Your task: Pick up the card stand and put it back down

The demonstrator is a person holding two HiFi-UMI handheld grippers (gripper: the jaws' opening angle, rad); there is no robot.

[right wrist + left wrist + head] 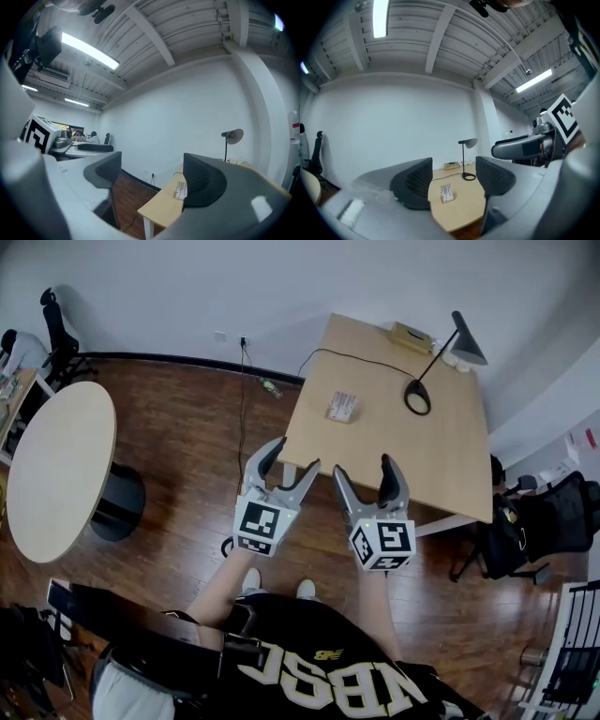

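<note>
Hovering off pale wooden counter (pixel 441 446), held left gripper (pixel 292 457), right gripper (pixel 364 470) spread, empty; found white card stand (pixel 342 406) sitting there: pre-lift or post-return.

**Surfaces and finishes**

Counter (pixel 450 456): pale wood, smooth, matt.
Floor (pixel 187 427): dark wood boards, slight sheen.
Lamp (pixel 469 345): black, matt.
Card stand (pixel 342 406): white printed face, paper-like.
Left gripper (pixel 292 457) and right gripper (pixel 364 468): grey matt plastic. The pads (pixel 415 180) are darker, with a dimpled texture.
</note>
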